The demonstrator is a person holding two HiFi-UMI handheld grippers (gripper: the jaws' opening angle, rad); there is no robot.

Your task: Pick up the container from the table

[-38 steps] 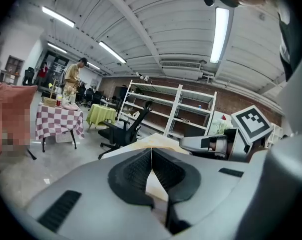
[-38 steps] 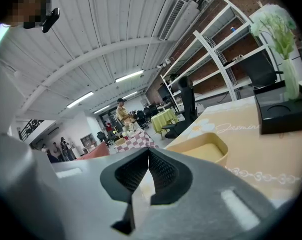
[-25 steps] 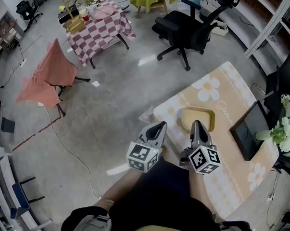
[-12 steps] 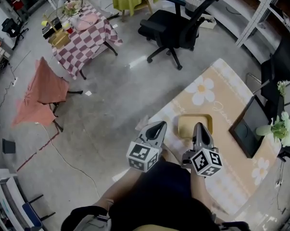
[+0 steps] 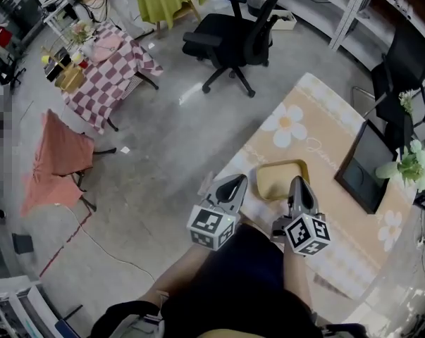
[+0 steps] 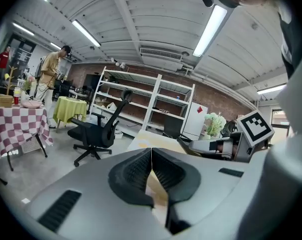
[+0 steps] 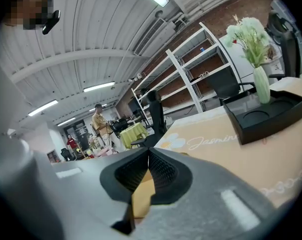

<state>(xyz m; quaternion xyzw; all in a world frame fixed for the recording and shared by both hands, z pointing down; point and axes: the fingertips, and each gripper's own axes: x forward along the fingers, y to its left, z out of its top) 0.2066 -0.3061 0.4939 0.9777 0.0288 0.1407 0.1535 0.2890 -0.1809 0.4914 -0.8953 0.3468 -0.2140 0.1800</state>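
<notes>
In the last second I had swung round toward the bench. The yellow container now lay between my two tips instead of mostly under the right one. I judged this lined me up for the pick, though nothing was gripped yet. My left hand-held gripper hung just left of the container, over the bench's near edge, its jaws clenched together on nothing. My right hand-held gripper was at the container's right rim, likewise pressed shut and empty; I could not tell whether it touched the rim. The container rested flat on the bench, a black tray well to its right. The jaws would have to open before any grasp.
</notes>
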